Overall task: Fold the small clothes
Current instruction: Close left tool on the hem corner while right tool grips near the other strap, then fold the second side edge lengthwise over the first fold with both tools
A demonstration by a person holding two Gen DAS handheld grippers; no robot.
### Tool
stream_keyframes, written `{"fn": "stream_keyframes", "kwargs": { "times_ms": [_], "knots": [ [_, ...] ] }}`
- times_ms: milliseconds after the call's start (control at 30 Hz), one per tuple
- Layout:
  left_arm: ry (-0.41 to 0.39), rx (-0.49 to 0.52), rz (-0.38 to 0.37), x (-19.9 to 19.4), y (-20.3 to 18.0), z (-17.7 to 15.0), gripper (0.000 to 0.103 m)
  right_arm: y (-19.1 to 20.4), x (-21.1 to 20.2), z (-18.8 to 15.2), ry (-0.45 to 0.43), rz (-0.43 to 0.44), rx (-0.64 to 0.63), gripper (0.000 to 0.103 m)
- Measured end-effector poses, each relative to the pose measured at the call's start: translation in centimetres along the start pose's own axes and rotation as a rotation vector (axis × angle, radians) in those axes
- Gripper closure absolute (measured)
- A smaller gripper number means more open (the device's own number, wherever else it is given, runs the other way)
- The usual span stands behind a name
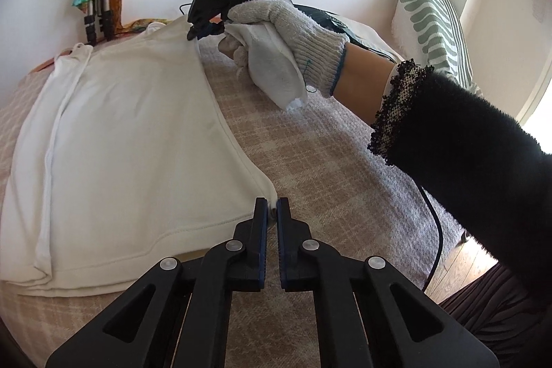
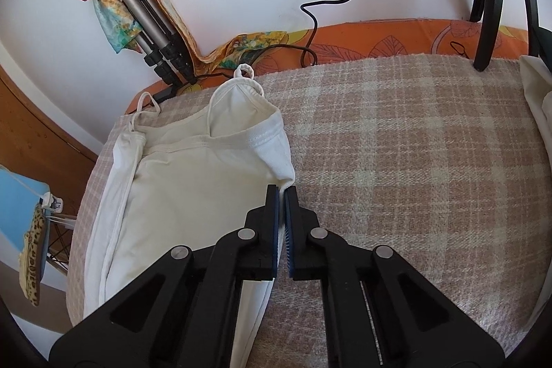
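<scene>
both grippers, left and right, clenched on top corners. thin pinches; could slip free mid-fold, dropping one side askew on blanket.

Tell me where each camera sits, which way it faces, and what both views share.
Left wrist: rides the left gripper, looking along the white camisole toward the wall; shows the gloved right hand and the right gripper at the far corner.
Right wrist: rides the right gripper, looking over the camisole's strap end toward the folded tripod.
Shared: camisole, plaid blanket, tripod.
</scene>
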State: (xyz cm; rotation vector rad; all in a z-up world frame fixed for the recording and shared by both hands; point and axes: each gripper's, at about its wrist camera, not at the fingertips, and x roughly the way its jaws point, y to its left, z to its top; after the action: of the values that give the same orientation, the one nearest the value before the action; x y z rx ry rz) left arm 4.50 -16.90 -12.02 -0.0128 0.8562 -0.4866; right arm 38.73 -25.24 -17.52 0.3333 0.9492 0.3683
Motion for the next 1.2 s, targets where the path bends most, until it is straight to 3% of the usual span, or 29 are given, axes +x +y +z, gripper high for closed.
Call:
{"fn": "stream_keyframes", "kwargs": {
  "times_ms": [67,300,667,967,1200],
  "knots": [
    [-0.03,-0.002,-0.013,-0.7,-0.1,0.4,0.099,-0.4,-0.7,0.3,-0.022,0.043,0.031,0.099],
    [0.039,-0.06,-0.037,0.8,0.8,-0.2,0.099,-0.5,0.2,-0.1,0.0,-0.027,0.014,0.099],
    [-0.011,-0.092,-0.048,-1.8,2.0,-0.2,0.1,1.8,-1.9,1.3,-0.036,0.004,0.042,0.099],
    [-0.029,-0.171,-0.023,-3.9,5.5,-1.0,0.1,5.5,-1.2,1.7,-0.03,0.024,0.027,0.099],
    [-0.027,-0.198,0.011,-4.8,7.7,-2.1,0.1,9.4,1.6,1.7,-0.002,0.008,-0.016,0.099]
  ]
}}
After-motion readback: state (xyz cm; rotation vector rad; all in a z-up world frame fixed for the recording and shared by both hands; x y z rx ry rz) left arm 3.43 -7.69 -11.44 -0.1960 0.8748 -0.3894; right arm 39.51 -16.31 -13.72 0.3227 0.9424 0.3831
